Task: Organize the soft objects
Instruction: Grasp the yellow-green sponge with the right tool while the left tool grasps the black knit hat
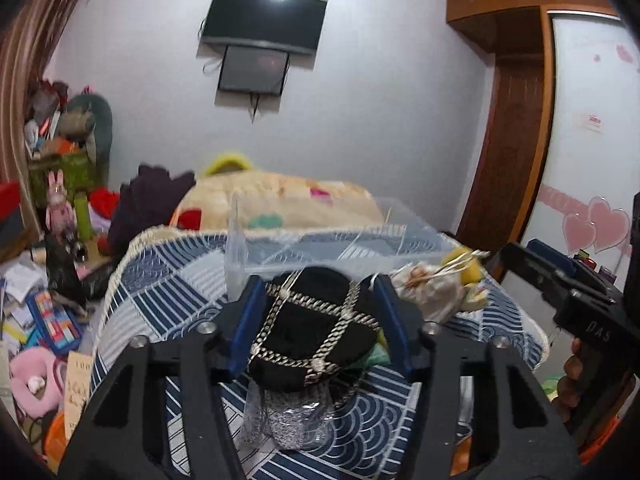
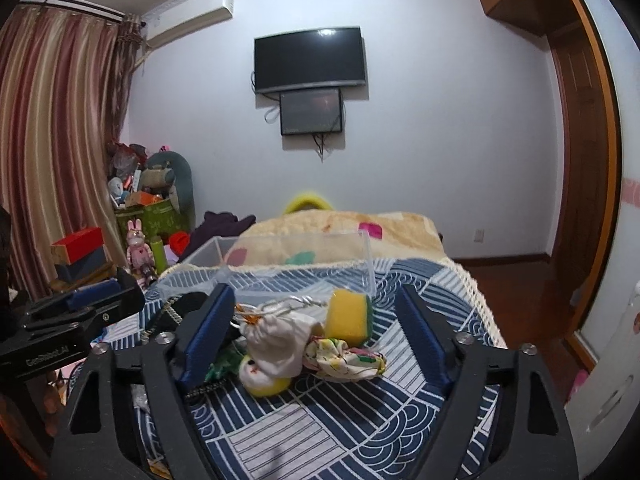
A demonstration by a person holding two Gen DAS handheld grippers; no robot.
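two grippers are seen above a blue patterned bedspread [image 2: 320, 432]. the left gripper [image 1: 320, 320] is clenched around a black chain-trimmed pouch [image 1: 316, 328]. the right gripper [image 2: 316, 332] is spread wide, released, around a white drawstring bag [image 2: 280, 344], yellow sponge [image 2: 348, 316] and floral cloth [image 2: 344, 356]. a clear plastic bin [image 2: 368, 264] is set just behind them.

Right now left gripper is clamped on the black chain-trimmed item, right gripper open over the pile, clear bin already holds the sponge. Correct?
One error: the clear bin looks empty. The right wrist view shows the sponge still on the quilt before it.
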